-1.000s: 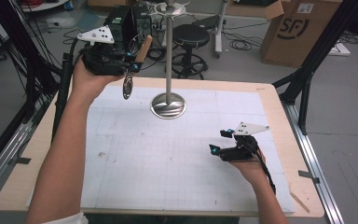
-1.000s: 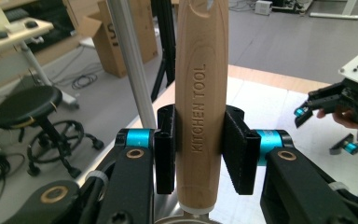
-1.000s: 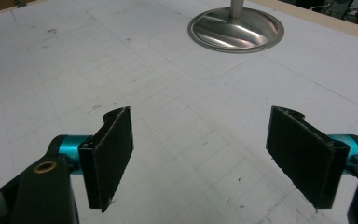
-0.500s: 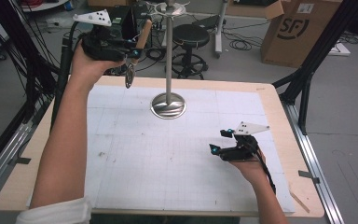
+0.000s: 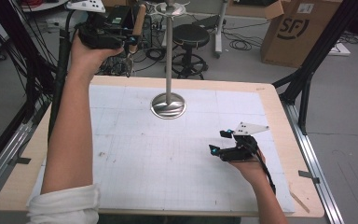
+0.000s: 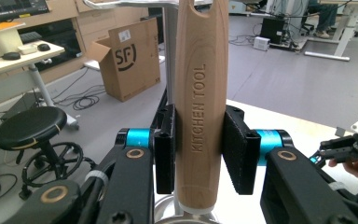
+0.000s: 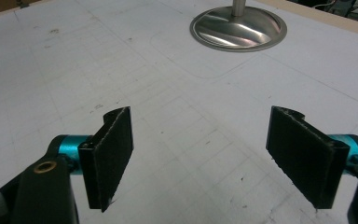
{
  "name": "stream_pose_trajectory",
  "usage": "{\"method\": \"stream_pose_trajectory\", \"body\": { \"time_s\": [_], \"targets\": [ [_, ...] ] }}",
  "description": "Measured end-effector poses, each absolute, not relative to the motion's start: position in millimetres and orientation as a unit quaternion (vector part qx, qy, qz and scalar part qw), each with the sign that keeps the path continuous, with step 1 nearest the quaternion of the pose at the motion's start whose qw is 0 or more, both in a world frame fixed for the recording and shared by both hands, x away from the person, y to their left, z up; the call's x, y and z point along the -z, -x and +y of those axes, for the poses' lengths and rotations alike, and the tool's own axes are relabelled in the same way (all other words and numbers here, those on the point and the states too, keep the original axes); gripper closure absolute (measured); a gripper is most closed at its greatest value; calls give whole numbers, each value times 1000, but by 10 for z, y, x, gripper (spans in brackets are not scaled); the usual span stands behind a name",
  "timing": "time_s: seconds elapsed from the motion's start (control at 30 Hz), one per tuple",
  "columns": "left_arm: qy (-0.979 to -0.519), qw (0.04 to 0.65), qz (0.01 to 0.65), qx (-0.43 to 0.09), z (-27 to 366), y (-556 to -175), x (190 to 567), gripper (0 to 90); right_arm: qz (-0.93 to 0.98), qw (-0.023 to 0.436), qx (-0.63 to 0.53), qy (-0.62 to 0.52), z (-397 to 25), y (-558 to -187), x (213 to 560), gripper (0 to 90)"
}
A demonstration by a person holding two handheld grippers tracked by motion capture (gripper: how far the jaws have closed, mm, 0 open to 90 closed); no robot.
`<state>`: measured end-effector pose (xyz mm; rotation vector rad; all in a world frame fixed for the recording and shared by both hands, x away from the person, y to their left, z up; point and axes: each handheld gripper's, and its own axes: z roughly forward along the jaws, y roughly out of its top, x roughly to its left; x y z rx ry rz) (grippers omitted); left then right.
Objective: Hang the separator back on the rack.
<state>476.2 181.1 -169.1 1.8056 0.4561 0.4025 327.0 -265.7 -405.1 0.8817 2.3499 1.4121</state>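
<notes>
Wooden-handled kitchen tool: clamped between the jaws of the left gripper, held high beside the top of the metal stand, hanging slot just under a hook arm. Right gripper: jaws wide apart, empty, low over the desk near the stand's base. Status, as judged: tool lifted to hook height; hanging not yet done, release remaining.
</notes>
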Motion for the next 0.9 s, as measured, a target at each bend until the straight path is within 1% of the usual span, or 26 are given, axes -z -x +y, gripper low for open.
{"method": "stream_pose_trajectory", "body": {
  "time_s": [0.1, 0.63, 0.8, 0.9],
  "targets": [
    [-778, 569, 201, -174, 1798, -4792, 1716, 680, 808, 131, -487, -304, -2661, -3265, 4047, 218],
    [-785, 559, 203, -173, 1630, -4875, 1730, 680, 808, 129, -488, -304, -2665, -3272, 4059, 218],
    [-790, 543, 213, -188, 1599, -4897, 1747, 680, 808, 129, -488, -303, -2664, -3273, 4061, 218],
    [-789, 544, 216, -187, 1579, -4914, 1765, 680, 809, 129, -488, -302, -2664, -3274, 4062, 218]
  ]
}}
